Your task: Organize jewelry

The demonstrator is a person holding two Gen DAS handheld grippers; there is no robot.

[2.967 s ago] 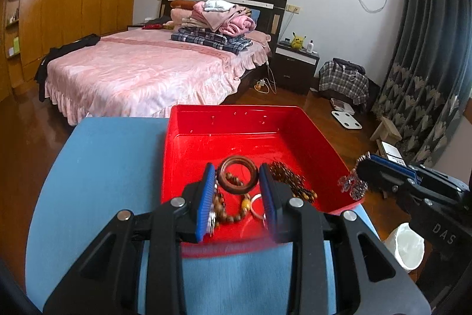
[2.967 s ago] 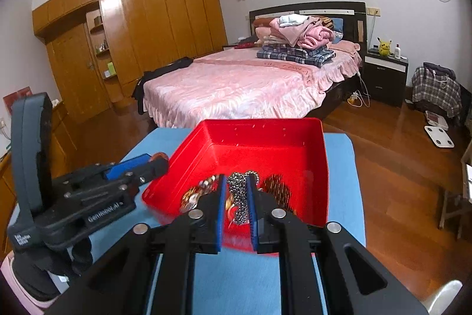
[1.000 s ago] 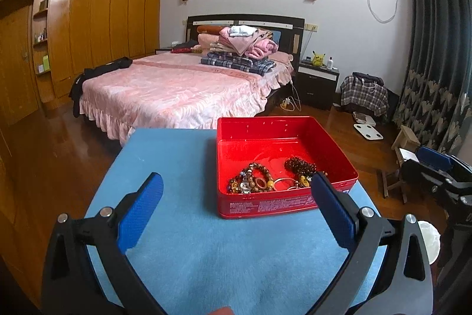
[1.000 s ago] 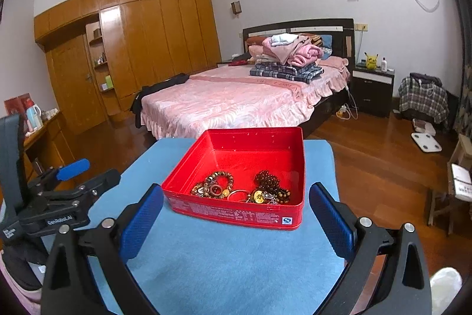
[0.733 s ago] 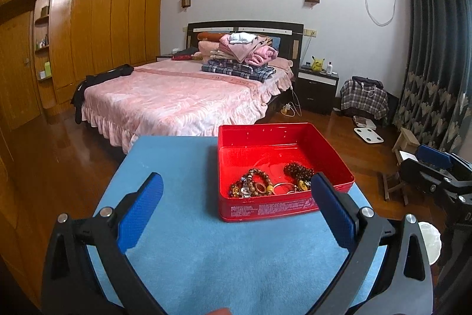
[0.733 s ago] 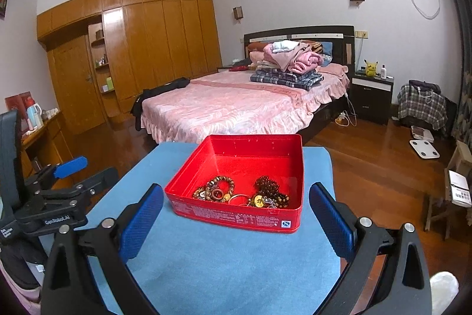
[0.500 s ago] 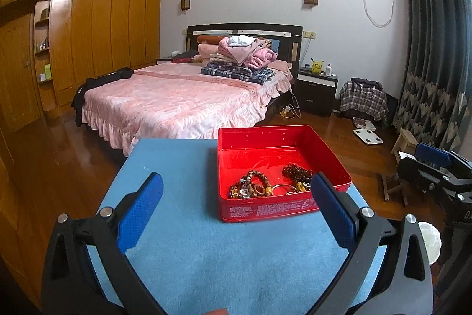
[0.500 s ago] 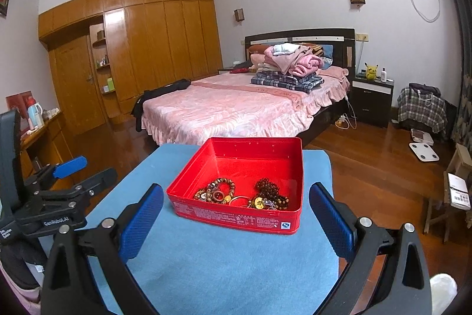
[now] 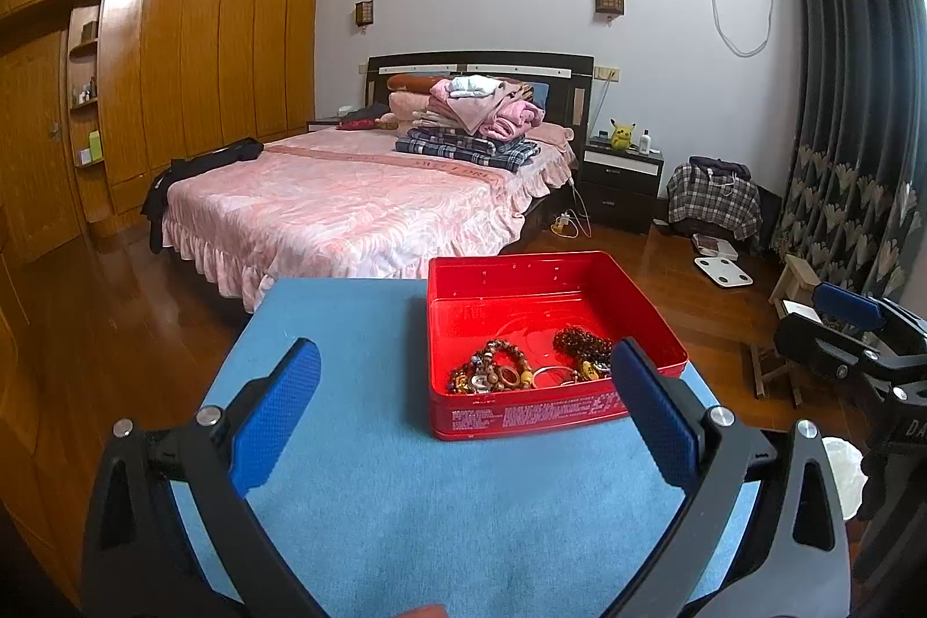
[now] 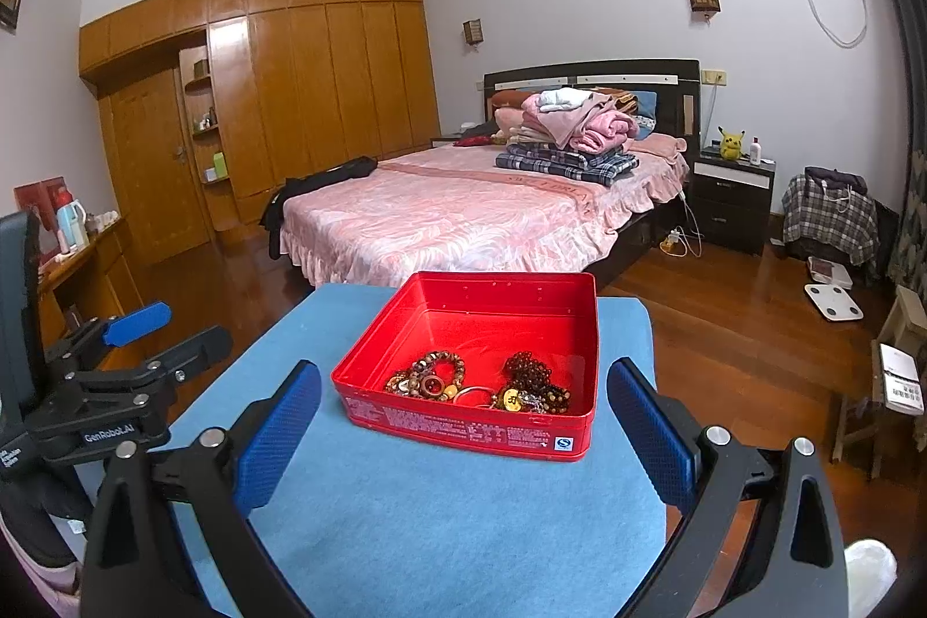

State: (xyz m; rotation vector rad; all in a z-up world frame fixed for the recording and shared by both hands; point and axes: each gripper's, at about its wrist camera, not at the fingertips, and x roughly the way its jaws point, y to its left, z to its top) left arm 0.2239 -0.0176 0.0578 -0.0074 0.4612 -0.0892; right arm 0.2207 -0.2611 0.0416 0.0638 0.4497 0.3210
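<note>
While both tools hang back from the work, the left tongs point(image 9: 463, 403) sit low over the near edge of the blue counter point(image 9: 359, 479), level and pointing toward the far edge, their blue pads spread wide with nothing between them. The right tongs point(image 10: 463, 406) take the same pose near the counter's near right side, released just as wide and empty. In the left wrist view the right tongs appear side-on past the counter's right edge; in the right wrist view the left tongs appear side-on past the left edge, with the label "GenRobot.AI" readable on the body. A red tin point(image 10: 556, 328) stands open toward the far right part of the counter, well apart from both pairs of tongs. The jewelry lies bunched along the tin's near wall: a multicoloured bead bracelet point(image 10: 431, 377) toward the near left corner, dark red-brown beads point(image 10: 530, 375) toward the near right corner, and a thin silver ring point(image 10: 472, 395) between them. The strands overlap, so how many pieces there are cannot be told, and a yellow charm among the dark beads is too small to make out. In the left wrist view, the right pad covers the tin's near right corner. The holder's hands are out of frame.
</note>
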